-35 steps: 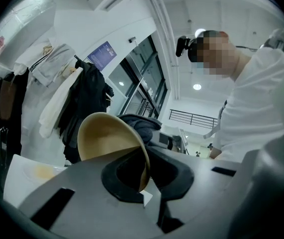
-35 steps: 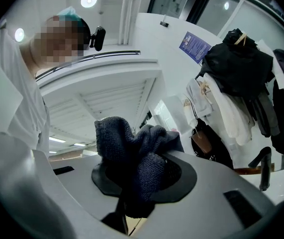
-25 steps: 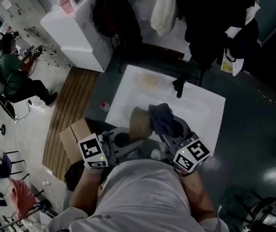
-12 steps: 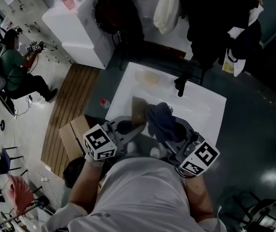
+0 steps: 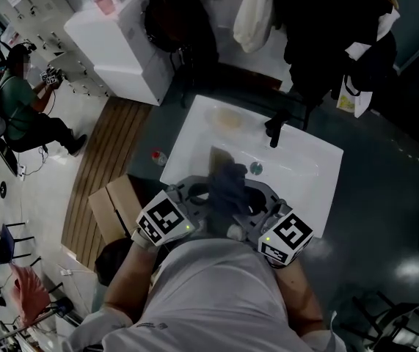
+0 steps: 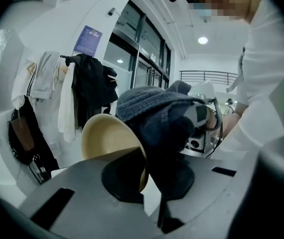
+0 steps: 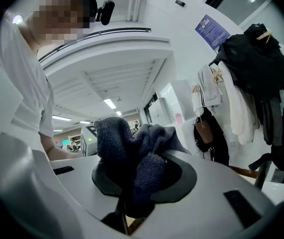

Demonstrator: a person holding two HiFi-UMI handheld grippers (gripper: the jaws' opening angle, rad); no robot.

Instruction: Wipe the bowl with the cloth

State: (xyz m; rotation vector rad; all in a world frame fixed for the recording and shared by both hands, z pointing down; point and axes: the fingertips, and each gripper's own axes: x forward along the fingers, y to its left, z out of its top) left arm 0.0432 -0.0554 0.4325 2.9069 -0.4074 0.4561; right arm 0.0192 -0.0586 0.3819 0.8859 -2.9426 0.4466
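Over the white sink point(image 5: 308, 169), a tan bowl point(image 5: 219, 157) is held tilted on its side. My left gripper point(image 5: 197, 193) is shut on the bowl's rim point(image 6: 141, 169); the bowl's pale inside point(image 6: 106, 137) faces up and left in the left gripper view. A dark grey cloth point(image 5: 228, 185) is bunched in my right gripper point(image 5: 256, 198), which is shut on it. The cloth point(image 6: 157, 114) presses against the bowl's edge from the right. In the right gripper view the cloth point(image 7: 132, 151) fills the jaws of the right gripper point(image 7: 141, 184) and hides the bowl.
A black faucet point(image 5: 274, 130) stands at the sink's back edge, with a drain point(image 5: 257, 169) below it and a tan pad point(image 5: 228, 120) at the back left. A white cabinet point(image 5: 121, 46) and a cardboard box point(image 5: 112, 205) are to the left. Clothes hang behind.
Both grippers have drawn closer together. The right gripper has carried the cloth left, against the bowl, and the bowl is now mostly covered in the head view.
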